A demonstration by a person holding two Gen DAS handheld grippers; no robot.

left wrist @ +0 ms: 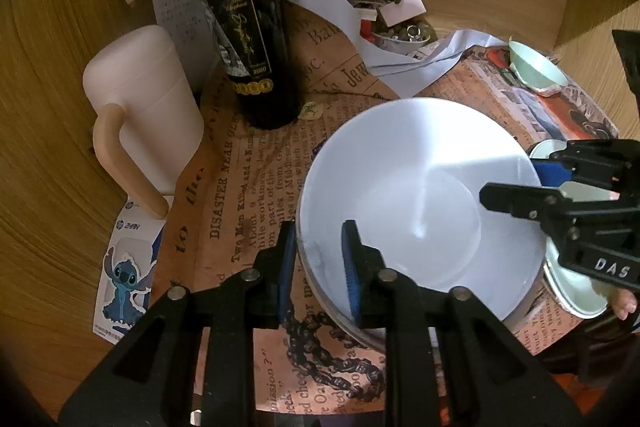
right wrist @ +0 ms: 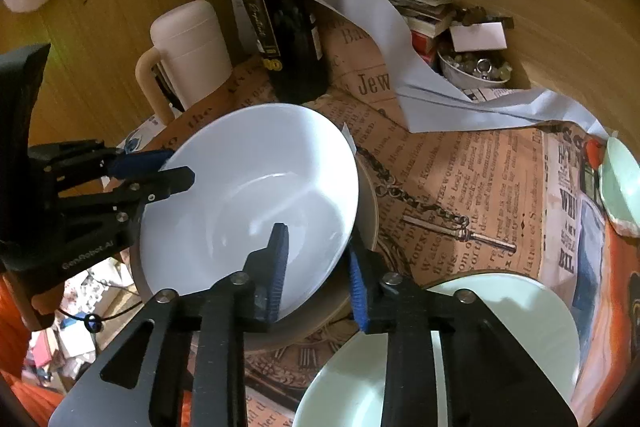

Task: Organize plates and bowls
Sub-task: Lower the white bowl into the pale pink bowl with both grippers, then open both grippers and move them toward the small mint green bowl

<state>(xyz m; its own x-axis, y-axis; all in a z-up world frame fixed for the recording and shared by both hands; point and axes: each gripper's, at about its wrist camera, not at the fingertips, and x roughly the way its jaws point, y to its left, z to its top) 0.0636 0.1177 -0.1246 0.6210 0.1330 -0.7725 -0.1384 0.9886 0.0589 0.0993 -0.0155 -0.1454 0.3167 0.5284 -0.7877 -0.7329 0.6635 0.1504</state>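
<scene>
White bowl sits in front of the wine bottle on my newspaper-covered worktop. My left claw and right claw each straddle its rim, partly open, not visibly clamped.

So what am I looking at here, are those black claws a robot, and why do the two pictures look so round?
No robot: a person holds two hand-held claws, each carrying a wide-angle camera, hence the round pictures. One picture looks along the left gripper, the other along the right gripper. Both straddle the rim of the big white bowl, from opposite sides, jaws apart. The bowl sits in a darker dish on a newspaper-print cloth. Nearby stand a wine bottle, a lidded pink mug, a pale green plate and a small green bowl.
</scene>
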